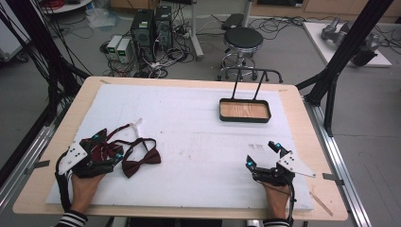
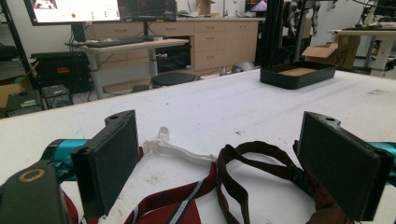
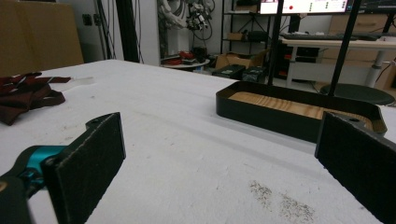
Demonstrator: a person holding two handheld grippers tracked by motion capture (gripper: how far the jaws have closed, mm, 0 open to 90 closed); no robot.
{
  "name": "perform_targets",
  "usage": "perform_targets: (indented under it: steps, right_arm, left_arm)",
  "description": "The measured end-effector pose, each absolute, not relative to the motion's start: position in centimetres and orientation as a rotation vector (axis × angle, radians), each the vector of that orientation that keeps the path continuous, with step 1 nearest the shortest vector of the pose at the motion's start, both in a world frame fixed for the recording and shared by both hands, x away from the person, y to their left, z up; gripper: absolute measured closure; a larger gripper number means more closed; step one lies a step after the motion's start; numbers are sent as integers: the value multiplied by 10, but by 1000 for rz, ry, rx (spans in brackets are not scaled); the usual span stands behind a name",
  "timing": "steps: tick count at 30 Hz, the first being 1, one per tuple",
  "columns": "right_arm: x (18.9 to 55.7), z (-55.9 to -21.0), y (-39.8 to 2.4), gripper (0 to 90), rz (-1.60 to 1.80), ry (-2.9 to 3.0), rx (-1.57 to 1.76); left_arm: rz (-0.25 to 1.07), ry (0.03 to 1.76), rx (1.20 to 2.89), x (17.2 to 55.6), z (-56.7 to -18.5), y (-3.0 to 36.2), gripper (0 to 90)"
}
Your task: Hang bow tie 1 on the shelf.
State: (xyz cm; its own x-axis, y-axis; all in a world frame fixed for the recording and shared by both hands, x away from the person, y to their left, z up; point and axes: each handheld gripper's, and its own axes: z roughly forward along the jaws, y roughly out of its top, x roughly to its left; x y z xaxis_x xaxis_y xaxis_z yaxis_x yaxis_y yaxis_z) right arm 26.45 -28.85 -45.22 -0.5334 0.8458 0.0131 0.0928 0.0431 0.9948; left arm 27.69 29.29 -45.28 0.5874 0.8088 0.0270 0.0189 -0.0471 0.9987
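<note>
At the lower left of the high view, the left gripper (image 1: 105, 144) rests on the white table cover (image 1: 198, 123) over a small heap of neckwear. A dark red bow tie (image 1: 141, 162) lies just right of it, its thin strap (image 2: 252, 154) looped out on the cover. A striped tie (image 1: 101, 152), dark red with blue and white bands, lies under and between the jaws. A white plastic hanger clip (image 2: 175, 148) sits just beyond them.

In the left gripper view the jaws stand wide apart. The fabric lies low between them, and neither pad presses on it, so nothing is held.

The right gripper (image 1: 263, 153), at the lower right, also has its jaws spread wide over bare cover, holding nothing. Ahead of it is the black tray (image 1: 245, 118) with a wooden floor and a tall wire handle.

The ties look light, soft and limp, so they will likely sag and trail from any grip. The bow tie's knot looks like the firmest place to pinch, since the strap may slip or snag the clip. No brand, label or legible writing shows on the ties or the tray.
</note>
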Motion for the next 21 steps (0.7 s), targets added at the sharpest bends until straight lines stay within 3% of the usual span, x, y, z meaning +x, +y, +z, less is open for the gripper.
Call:
perform_targets:
  steps: [21]
  right_arm:
    - [265,-452,-288,9,1547,1699,956]
  left_arm:
    - [734,751,1488,278,-452,294,133]
